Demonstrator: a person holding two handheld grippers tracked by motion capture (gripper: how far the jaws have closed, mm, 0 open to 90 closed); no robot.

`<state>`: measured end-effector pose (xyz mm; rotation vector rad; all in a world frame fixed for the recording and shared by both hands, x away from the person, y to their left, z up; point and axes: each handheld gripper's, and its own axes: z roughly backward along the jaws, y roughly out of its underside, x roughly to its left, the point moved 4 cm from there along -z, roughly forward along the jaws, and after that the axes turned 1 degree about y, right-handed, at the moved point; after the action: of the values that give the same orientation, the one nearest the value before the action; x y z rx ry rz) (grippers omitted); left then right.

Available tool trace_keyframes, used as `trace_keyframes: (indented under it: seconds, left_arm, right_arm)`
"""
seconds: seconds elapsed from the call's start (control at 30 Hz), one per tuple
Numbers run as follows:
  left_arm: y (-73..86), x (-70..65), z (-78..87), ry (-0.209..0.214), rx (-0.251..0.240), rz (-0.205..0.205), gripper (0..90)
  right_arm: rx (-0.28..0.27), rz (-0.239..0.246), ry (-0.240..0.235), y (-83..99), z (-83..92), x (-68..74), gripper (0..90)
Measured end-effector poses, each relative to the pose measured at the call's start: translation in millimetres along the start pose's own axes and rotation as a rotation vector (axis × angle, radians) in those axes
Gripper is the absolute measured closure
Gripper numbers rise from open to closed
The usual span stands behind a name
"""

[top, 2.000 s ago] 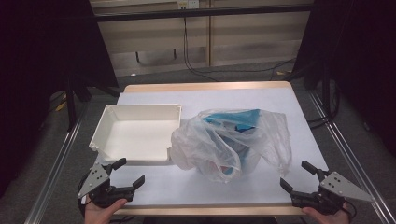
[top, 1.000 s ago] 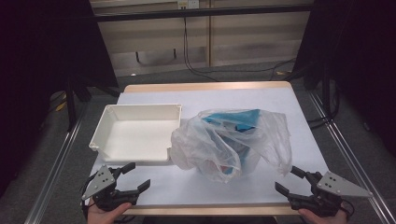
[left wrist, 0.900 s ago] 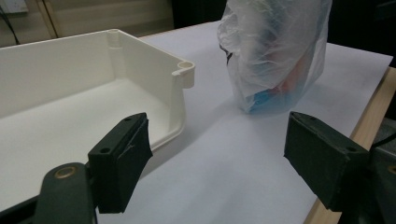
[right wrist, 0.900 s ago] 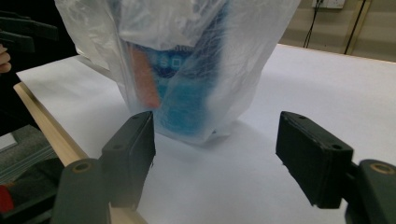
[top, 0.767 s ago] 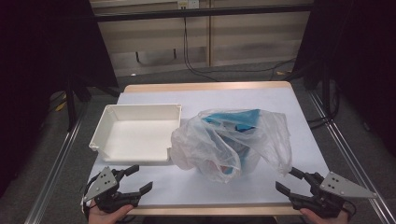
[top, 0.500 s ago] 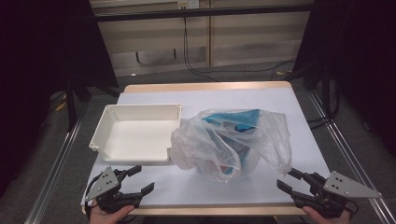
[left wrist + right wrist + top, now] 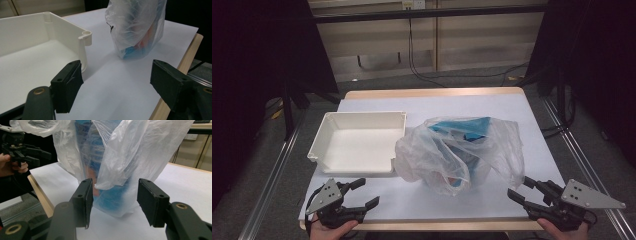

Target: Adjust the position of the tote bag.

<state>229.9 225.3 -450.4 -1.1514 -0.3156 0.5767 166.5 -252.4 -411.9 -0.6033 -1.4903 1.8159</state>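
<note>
You're holding your left gripper (image 7: 362, 194) low at the near-left corner of the table (image 7: 437, 105), its jaws spread wide and gripping nothing — in the left gripper view (image 7: 115, 82) they're framing bare white tabletop, with the wooden table edge running just past the right-hand jaw. Your left hand (image 7: 329, 230) is showing at the bottom edge of the high view, wrapped around the handle.

The white tray (image 7: 324, 145) is sitting on the left half of the table, just ahead of that gripper; up close, its near corner post (image 7: 85, 37) is standing just beyond the left-hand jaw, not touching it.

Your right gripper (image 7: 526, 191) is hovering at the near-right corner, jaws parted to a moderate gap and empty. It's pointing inward at the plastic bag (image 7: 462, 150). In the right gripper view (image 7: 113, 202) the bag (image 7: 130, 157) is rising right in front of the jaws, a loose fold of film hanging down between them — whether the film is brushing either jaw, you can't tell from here.

The bag is standing upright near the middle of the table, just right of the tray and pressing close to its right wall. It's thin, translucent and crumpled, and through it something blue (image 7: 464, 127) with a bit of orange lower down (image 7: 91, 176) is showing — too veiled to make out.

Off to the left in the right gripper view, your other hand (image 7: 12, 166) is gripping the left gripper's black body beyond the table edge.
</note>
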Motion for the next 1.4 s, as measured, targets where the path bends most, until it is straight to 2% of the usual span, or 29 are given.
trace_keyframes:
  seconds: [0.07,0.1,0.17,0.2,0.23,0.27,0.3,0.33,0.37,0.43,0.47,0.57,0.6,0.63,0.7,0.73,0.8,0.83,0.87,1.0,1.03,1.07,1.13,1.2,1.23,1.27,1.3,1.4]
  left_arm:
    - [-0.5,-1.3,1.3,-0.008,-0.003,-0.010,25.9]
    - [-0.3,-2.2,-0.1,0.010,-0.010,-0.003,26.0]
    - [-0.1,-3.7,-0.9,0.010,0.008,-0.010,26.9]
    - [-0.6,-4.4,-1.9,0.028,-0.001,-0.014,27.6]
    - [-1.4,-5.6,-2.0,0.019,0.003,-0.015,27.6]
    - [-1.8,-6.0,-2.7,0.036,-0.005,-0.018,27.9]
    - [-2.6,-7.1,-2.6,0.027,0.001,-0.015,28.1]
    - [-3.3,-7.8,-3.8,0.052,-0.009,-0.012,28.1]
    - [-4.2,-8.2,-3.7,0.048,0.001,-0.011,28.3]
    - [-6.6,-9.9,-5.3,0.082,-0.024,0.028,28.8]
    - [-7.9,-10.2,-5.2,0.071,-0.014,0.015,29.2]
    - [-10.4,-12.5,-6.2,0.070,-0.012,-0.004,30.2]
    - [-12.5,-14.2,-6.6,0.065,-0.006,-0.010,30.5]
    - [-13.1,-14.9,-7.6,0.079,-0.013,-0.014,30.7]
    - [-15.1,-16.9,-7.9,0.070,-0.011,-0.015,31.7]
    - [-16.5,-18.0,-9.1,0.084,-0.027,-0.010,32.2]
    - [-20.0,-20.4,-9.3,0.092,-0.023,-0.023,33.6]
    - [-22.1,-22.2,-9.5,0.081,-0.019,-0.032,34.6]
    - [-24.2,-24.4,-10.3,0.101,-0.026,-0.036,35.8]
    - [-31.4,-34.5,-15.4,0.132,-0.024,-0.073,40.2]
    - [-31.4,-34.5,-15.4,0.132,-0.024,-0.073,40.7]
    - [-33.4,-38.6,-17.4,0.155,-0.025,-0.067,41.9]
    - [-35.2,-41.4,-18.6,0.156,-0.015,-0.082,43.7]
    - [-37.5,-43.2,-19.4,0.166,-0.025,-0.078,44.7]
    - [-38.6,-43.5,-19.0,0.150,-0.017,-0.082,45.1]
    - [-39.7,-43.3,-19.6,0.171,-0.025,-0.086,45.5]
    - [-40.7,-44.9,-20.2,0.171,-0.029,-0.076,46.4]
    - [-43.7,-45.9,-21.0,0.182,-0.023,-0.086,47.4]
  right_arm:
    - [-0.001,0.002,-0.006,-0.9,-0.5,0.3,49.8]
    - [-0.003,0.001,-0.010,-1.9,-0.5,0.3,50.3]
    - [-0.010,0.005,-0.009,-5.3,-0.3,-0.5,50.3]
    - [-0.015,0.007,-0.014,-7.9,0.4,-1.2,50.3]
    - [-0.020,0.007,-0.011,-10.0,0.4,-1.5,50.3]
    - [-0.025,0.011,-0.012,-11.9,0.4,-2.1,50.4]
    - [-0.023,0.011,-0.014,-12.9,0.5,-2.5,51.6]
    - [-0.026,0.012,-0.011,-14.3,-0.2,-3.4,53.0]
    - [-0.027,0.011,-0.016,-15.4,-1.1,-4.0,54.7]
    - [-0.028,0.009,-0.020,-17.0,-2.8,-5.1,60.4]
    - [-0.028,0.010,-0.027,-17.8,-3.4,-5.4,63.3]
    - [-0.039,0.005,-0.038,-19.7,-4.6,-6.8,66.9]
    - [-0.044,0.004,-0.045,-21.9,-5.5,-8.2,72.5]
    - [-0.046,0.006,-0.050,-22.9,-5.7,-8.9,75.2]
    - [-0.051,0.007,-0.055,-24.6,-6.4,-10.1,81.9]
    - [-0.055,0.011,-0.066,-25.8,-7.0,-10.5,83.1]
    - [-0.054,0.009,-0.076,-27.4,-7.8,-10.1,85.6]
    - [-0.052,0.014,-0.075,-28.4,-8.7,-9.7,86.3]
    - [-0.049,0.016,-0.086,-29.4,-9.3,-8.7,86.7]
    - [-0.046,0.029,-0.102,-34.0,-12.8,-5.9,87.4]
    - [-0.046,0.029,-0.102,-34.0,-12.8,-5.9,87.4]
    - [-0.049,0.038,-0.111,-35.6,-14.3,-5.0,87.5]
    - [-0.050,0.047,-0.121,-37.0,-14.9,-3.9,87.6]
    - [-0.054,0.045,-0.126,-38.8,-14.7,-2.8,87.6]
    - [-0.059,0.052,-0.129,-39.9,-14.5,-2.8,87.7]
    - [-0.058,0.055,-0.132,-40.8,-14.4,-2.7,87.7]
    - [-0.058,0.053,-0.130,-41.7,-14.4,-2.6,87.8]
    - [-0.060,0.053,-0.132,-44.0,-15.3,-2.9,87.9]
